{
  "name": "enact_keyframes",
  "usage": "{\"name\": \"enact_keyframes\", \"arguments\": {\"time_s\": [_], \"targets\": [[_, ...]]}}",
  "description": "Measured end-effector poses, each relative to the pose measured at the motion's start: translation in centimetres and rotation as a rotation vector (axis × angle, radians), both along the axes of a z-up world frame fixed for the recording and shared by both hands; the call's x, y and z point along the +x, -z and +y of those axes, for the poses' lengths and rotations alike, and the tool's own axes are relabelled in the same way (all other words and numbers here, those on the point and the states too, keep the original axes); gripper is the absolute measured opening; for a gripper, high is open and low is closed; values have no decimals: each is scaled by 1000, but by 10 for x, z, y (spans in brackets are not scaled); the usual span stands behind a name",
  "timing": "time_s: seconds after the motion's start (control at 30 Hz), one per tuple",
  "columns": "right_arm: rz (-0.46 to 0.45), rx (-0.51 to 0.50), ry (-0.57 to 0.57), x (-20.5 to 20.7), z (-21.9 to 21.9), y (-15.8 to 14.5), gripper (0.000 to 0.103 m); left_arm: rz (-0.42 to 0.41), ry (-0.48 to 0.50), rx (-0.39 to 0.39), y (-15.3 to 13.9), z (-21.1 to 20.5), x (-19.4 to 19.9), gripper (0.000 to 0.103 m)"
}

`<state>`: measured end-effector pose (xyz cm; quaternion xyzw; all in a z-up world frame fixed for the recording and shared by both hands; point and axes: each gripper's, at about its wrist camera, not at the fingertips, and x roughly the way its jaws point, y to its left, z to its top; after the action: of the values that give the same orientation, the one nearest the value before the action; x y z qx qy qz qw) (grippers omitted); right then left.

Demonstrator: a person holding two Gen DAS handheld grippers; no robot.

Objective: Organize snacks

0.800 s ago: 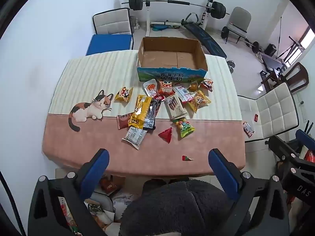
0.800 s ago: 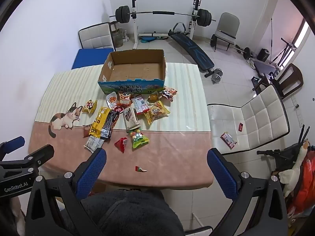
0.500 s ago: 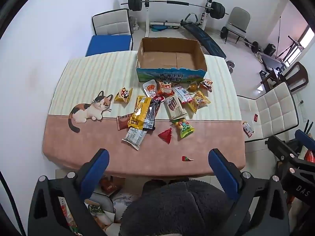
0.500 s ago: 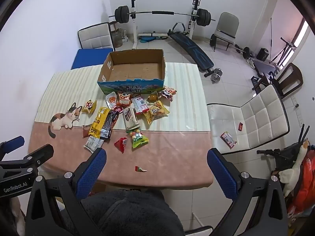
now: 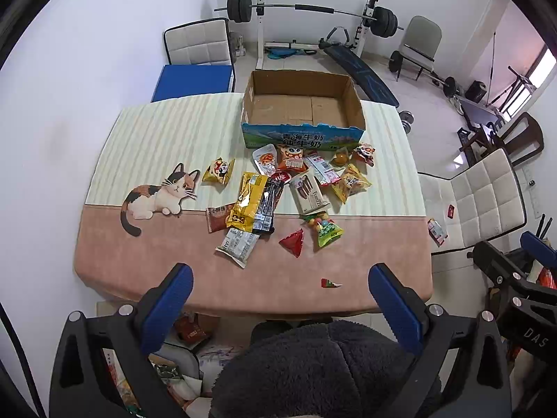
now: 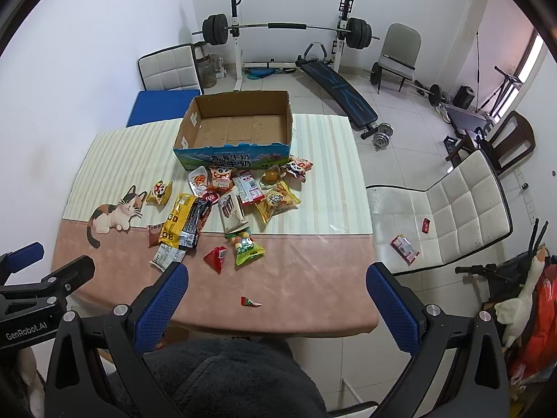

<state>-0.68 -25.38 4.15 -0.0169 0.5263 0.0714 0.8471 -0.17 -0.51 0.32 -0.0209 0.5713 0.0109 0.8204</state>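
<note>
An empty cardboard box (image 5: 302, 108) (image 6: 240, 127) stands at the table's far middle. Several snack packets lie scattered in front of it: a yellow packet (image 5: 248, 201), a red triangular one (image 5: 293, 242), a green candy bag (image 5: 325, 229) and a small red scrap (image 5: 329, 283) near the front edge. My left gripper (image 5: 278, 294) hangs high above the near table edge, open, holding nothing. My right gripper (image 6: 275, 294) is also high over the near edge, open and holding nothing. The left gripper's body (image 6: 31, 296) shows at the right view's left side.
The table (image 5: 139, 261) has a striped and pink cloth with a cat picture (image 5: 158, 196). A white chair (image 6: 449, 216) with a packet (image 6: 403, 249) on its seat stands to the right. Gym equipment and more chairs fill the room behind. Dark fleece clothing (image 5: 313, 372) lies below me.
Both views have barely shifted; the grippers stay open and the snacks have not moved.
</note>
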Motion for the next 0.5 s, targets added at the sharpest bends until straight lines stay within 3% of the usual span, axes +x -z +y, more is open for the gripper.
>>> {"name": "enact_keyframes", "arguments": {"time_s": [0.5], "targets": [[2, 6, 0, -1, 0, 0, 103, -1, -1, -7, 0, 2, 1, 103]]}}
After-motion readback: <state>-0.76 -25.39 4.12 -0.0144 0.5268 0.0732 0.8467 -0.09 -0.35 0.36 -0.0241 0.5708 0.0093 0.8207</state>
